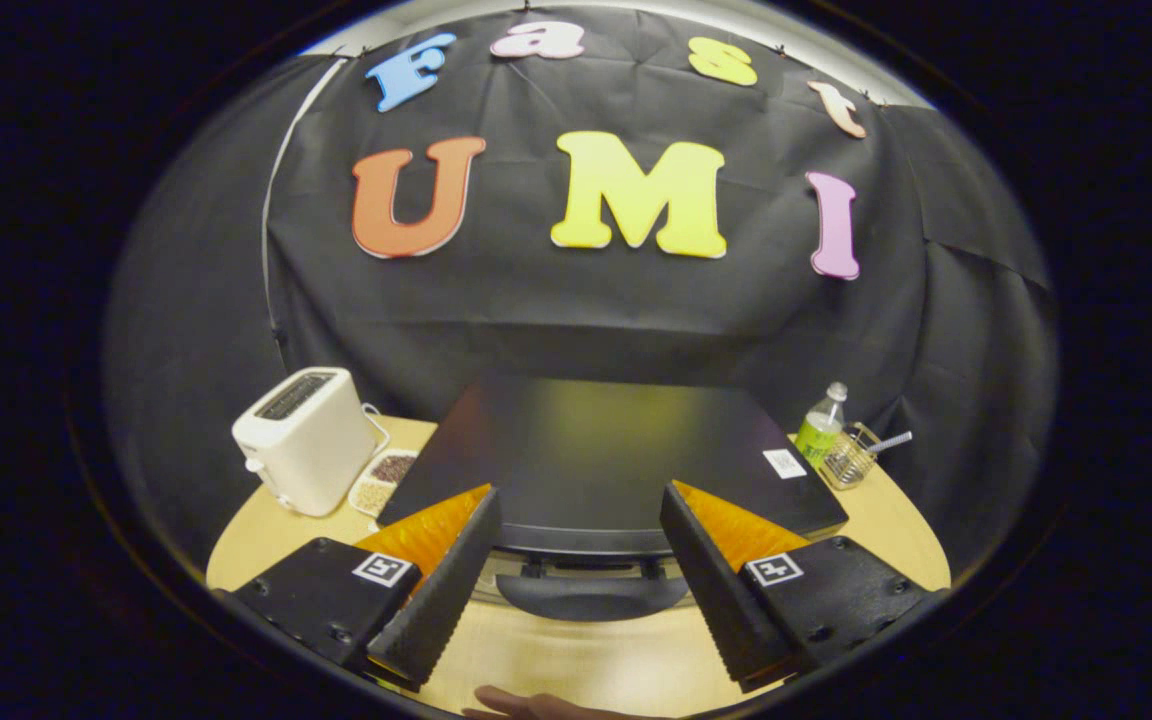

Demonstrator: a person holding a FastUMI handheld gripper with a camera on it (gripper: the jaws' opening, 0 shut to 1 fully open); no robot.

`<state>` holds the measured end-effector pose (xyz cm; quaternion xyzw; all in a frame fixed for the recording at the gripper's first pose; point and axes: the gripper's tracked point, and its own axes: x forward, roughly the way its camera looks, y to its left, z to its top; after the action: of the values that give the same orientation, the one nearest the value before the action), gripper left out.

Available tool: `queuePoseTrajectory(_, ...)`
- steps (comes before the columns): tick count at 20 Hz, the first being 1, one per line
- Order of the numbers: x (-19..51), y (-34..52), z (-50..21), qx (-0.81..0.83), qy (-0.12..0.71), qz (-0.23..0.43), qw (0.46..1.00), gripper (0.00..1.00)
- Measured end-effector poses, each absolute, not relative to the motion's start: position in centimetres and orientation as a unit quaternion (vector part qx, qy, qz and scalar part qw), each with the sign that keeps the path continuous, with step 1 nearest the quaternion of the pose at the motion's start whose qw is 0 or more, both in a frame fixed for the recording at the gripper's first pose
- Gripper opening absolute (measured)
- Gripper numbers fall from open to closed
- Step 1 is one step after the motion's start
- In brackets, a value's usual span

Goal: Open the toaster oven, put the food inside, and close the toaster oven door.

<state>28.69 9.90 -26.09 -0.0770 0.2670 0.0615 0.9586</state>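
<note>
A black toaster oven [596,455] stands on the wooden table, seen from above and in front; its flat top is what I mostly see. Its dark curved door handle [591,597] lies just below the top's front edge, between my two fingers. My gripper [581,590] is open, its fingers spread wide on either side of the handle and touching nothing. The oven door looks closed. I cannot pick out the food for certain.
A white pop-up toaster [304,438] stands left of the oven, with a tray of grains or beans [384,480] beside it. A green bottle [821,425] and a wire basket [851,455] stand to the right. A person's hand [526,705] rests on the table [576,660] below the fingers.
</note>
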Motion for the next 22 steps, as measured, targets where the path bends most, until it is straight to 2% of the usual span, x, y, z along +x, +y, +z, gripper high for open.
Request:
queuePoseTrajectory(6, 28.0, 9.4, -27.5, -0.048, 0.296, 0.060, 0.952, 1.00)
queuePoseTrajectory(8, 26.7, 8.9, -29.1, -0.055, 0.331, 0.053, 0.940, 1.00)
queuePoseTrajectory(12, 26.3, 8.9, -29.4, -0.044, 0.327, 0.062, 0.942, 1.00)
queuePoseTrajectory(22, 19.4, 7.5, -31.7, -0.070, 0.351, 0.059, 0.932, 1.00)
